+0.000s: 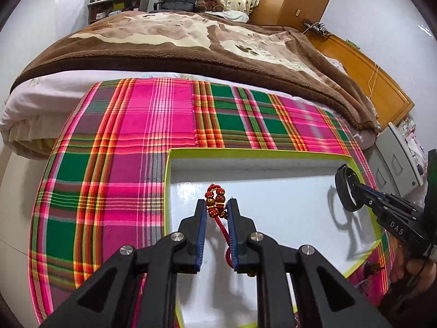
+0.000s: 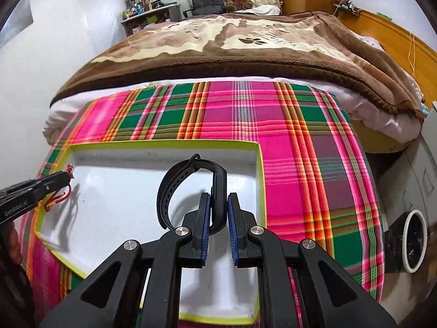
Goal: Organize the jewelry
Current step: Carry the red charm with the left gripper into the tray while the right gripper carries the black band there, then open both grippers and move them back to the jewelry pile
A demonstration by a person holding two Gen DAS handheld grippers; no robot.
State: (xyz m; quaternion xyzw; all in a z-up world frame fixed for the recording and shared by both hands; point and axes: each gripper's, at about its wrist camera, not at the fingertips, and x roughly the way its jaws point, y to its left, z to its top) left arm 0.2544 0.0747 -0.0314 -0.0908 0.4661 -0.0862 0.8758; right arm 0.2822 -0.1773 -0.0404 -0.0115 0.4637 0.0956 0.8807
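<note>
**Both jaws loaded over the white tray**

My left gripper (image 1: 216,208) has its jaws clenched on a red beaded bracelet (image 1: 215,201); the beads sit between the blue pads, and the red cord trails down between the fingers, its lower end lost behind them. It hangs above the white tray (image 1: 273,169), near the tray's left wall; I cannot tell whether it touches the floor.

My right gripper (image 2: 219,203) has its jaws clenched on a black wristband (image 2: 191,180), grasping one side of the loop. The strap curls up and left above the tray's far right part. The band's lower edge is hidden behind the fingers.

The tray, lime-edged, lies on a pink and green plaid cloth (image 1: 123,150); its near edge is cut off by the gripper bodies in both views. Something small and dark lies on the cloth past the tray's right corner, too blurred to name. A hand (image 1: 412,270) shows partly at the frame edge.
</note>
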